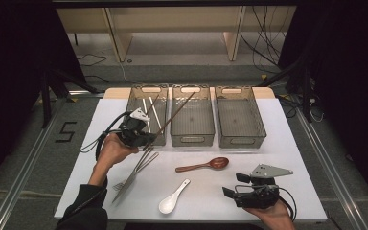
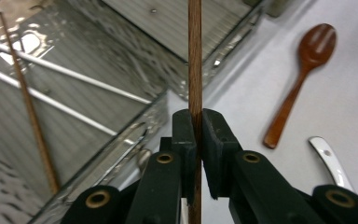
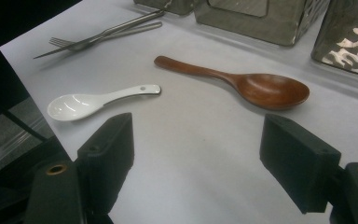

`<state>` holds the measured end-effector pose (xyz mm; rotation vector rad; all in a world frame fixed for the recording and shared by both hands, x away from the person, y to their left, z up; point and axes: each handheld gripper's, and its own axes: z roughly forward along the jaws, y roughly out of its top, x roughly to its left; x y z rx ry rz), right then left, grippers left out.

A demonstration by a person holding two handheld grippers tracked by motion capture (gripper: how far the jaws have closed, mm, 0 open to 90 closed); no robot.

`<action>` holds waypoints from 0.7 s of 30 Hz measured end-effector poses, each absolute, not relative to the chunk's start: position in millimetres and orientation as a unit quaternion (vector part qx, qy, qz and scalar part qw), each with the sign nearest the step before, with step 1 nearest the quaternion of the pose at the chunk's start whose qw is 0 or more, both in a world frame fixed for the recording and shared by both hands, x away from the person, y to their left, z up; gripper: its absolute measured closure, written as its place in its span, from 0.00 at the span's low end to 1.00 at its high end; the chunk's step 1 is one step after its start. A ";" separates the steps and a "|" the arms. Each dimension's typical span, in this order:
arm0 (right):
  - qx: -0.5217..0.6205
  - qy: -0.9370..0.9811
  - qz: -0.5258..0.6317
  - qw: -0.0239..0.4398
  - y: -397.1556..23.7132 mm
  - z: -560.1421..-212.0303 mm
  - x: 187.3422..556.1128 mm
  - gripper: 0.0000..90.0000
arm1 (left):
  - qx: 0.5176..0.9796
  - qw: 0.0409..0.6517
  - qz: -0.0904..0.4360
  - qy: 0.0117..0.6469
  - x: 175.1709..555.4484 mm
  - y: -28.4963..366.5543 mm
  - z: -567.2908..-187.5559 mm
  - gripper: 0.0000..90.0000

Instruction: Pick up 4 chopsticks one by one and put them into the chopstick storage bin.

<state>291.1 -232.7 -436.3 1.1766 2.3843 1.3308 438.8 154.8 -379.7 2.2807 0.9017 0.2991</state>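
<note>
Count on table: 3 clear bins in a row, left bin (image 1: 134, 96), middle bin (image 1: 191, 139), right bin (image 1: 242, 140). Chopsticks, wooden: 2, with 1 clamped in the left gripper (image 2: 195, 140) as the held chopstick (image 2: 195, 56) and 1 loose chopstick (image 2: 28, 107) lying in the left bin. Chopsticks, metal (image 2: 74, 77): 2, both in the left bin. Spoons: 2, being 1 wooden spoon (image 1: 206, 165) and 1 white ceramic spoon (image 1: 172, 199). Metal cutlery beside the left bin: 1 fork (image 1: 124, 182) and 1 knife (image 1: 134, 178), lying together. Grippers: 2, counting the right gripper (image 3: 196, 158)
</note>
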 end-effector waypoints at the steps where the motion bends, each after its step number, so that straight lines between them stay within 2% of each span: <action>1: 0.395 0.799 0.446 0.084 -232.7 -436.4 291.2 0.30 | 0.870 0.328 0.116 0.349 441.4 157.1 -379.6 0.93; 14: 0.394 0.799 0.447 0.083 -232.9 -436.8 291.8 0.30 | 0.844 0.324 0.156 0.398 476.9 185.1 -369.1 0.93; 21: 0.394 0.799 0.447 0.081 -233.0 -436.8 291.7 0.30 | 0.835 0.313 0.167 0.420 493.9 192.0 -377.7 0.93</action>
